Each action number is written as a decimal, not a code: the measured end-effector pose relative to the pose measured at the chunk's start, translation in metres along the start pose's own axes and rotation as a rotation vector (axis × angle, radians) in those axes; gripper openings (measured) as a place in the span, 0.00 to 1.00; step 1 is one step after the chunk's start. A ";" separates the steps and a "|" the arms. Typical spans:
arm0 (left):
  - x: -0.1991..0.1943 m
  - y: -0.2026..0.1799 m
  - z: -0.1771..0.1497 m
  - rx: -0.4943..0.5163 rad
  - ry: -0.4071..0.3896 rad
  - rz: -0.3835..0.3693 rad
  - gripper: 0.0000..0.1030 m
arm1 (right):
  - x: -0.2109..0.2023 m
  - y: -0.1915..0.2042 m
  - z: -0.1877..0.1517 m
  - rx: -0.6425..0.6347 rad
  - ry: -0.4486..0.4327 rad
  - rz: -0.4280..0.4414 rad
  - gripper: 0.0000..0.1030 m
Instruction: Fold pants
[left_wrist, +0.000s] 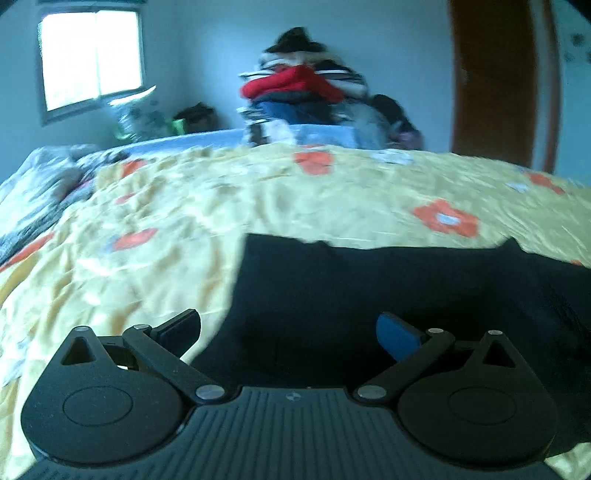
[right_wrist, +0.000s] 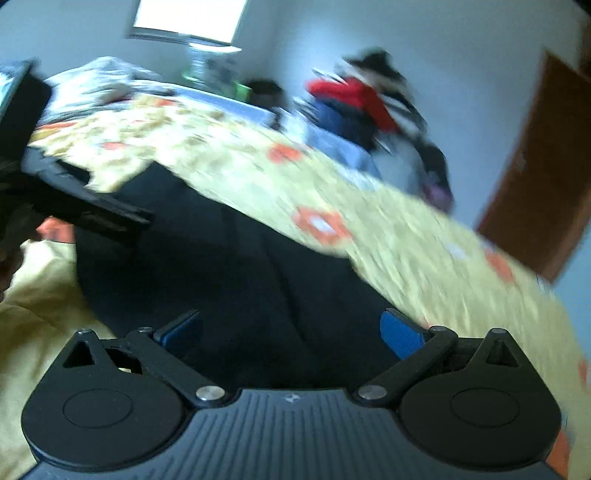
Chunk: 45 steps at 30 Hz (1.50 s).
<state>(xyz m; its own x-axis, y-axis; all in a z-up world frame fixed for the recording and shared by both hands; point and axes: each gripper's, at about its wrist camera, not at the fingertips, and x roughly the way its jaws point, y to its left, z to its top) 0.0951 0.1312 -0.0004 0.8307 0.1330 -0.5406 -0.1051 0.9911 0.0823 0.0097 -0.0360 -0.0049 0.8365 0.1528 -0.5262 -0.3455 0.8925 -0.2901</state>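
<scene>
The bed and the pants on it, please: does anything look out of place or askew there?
Nothing is damaged or spilled. The black pants lie on the yellow floral bedspread, both grippers open above them. The one untidy spot is the heap of clothes piled at the bed's far edge.

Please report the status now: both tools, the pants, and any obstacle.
Left tool open, right tool open, both empty. Dark pants flat on yellow bedspread. No obstacle seen.

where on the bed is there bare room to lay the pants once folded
Bare yellow bedspread lies left of and beyond the black pants, up to the grey bedding at far left. The far edge is crowded: a clothes pile stands there. Both the left tongs and right tongs hang open over the pants.
</scene>
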 end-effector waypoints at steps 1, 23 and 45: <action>-0.001 0.009 0.001 -0.022 0.008 0.015 1.00 | 0.002 0.011 0.006 -0.037 -0.015 0.023 1.00; 0.002 0.117 -0.010 -0.558 0.279 -0.350 0.99 | 0.084 0.159 0.044 -0.484 -0.162 -0.087 1.00; 0.071 0.079 0.010 -0.699 0.284 -0.605 0.93 | 0.045 0.039 0.075 -0.042 -0.187 0.223 0.96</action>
<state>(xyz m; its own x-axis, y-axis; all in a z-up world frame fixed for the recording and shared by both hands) 0.1509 0.2185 -0.0242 0.6980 -0.4952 -0.5173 -0.0806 0.6634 -0.7439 0.0655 0.0378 0.0196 0.8003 0.4226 -0.4253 -0.5440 0.8100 -0.2189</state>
